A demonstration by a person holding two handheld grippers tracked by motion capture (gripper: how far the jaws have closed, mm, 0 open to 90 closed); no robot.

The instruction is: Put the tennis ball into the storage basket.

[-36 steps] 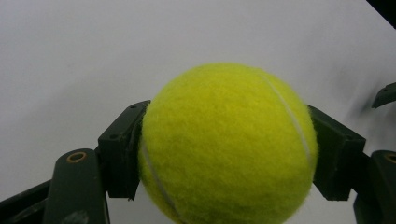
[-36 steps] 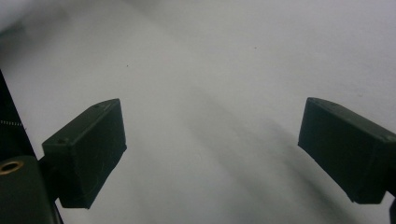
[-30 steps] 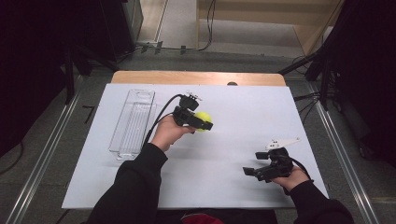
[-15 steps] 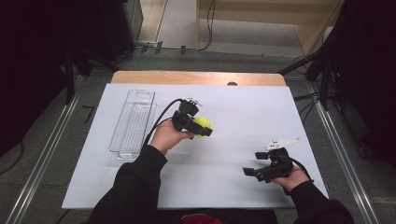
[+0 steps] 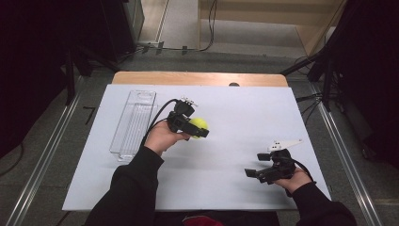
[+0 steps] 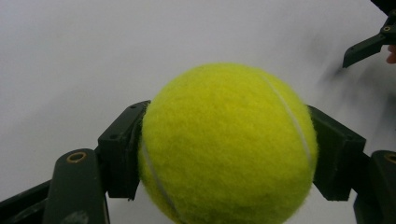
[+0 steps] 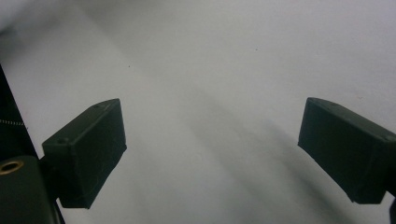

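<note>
A yellow-green tennis ball (image 5: 198,124) sits clamped between the jaws of my left gripper (image 5: 196,128), held above the middle of the white table (image 5: 235,197). In the left gripper view the ball (image 6: 229,147) is pressed from both sides by the black fingers (image 6: 122,149), and my left gripper (image 6: 227,154) is shut on it. My right gripper (image 5: 254,173) rests low near the table's front right, open with nothing between its fingers (image 7: 88,149); the right gripper (image 7: 212,156) looks down on bare white surface.
A long clear plastic tray (image 5: 134,123) lies lengthwise on the left part of the table. A wooden strip (image 5: 197,78) runs along the table's far edge. Dark stands and cables crowd the floor beyond. The other hand's jaw tip (image 6: 366,46) shows at top right of the left gripper view.
My left gripper has drifted slightly toward me and to the right with the ball in it. The right gripper has stayed put.
</note>
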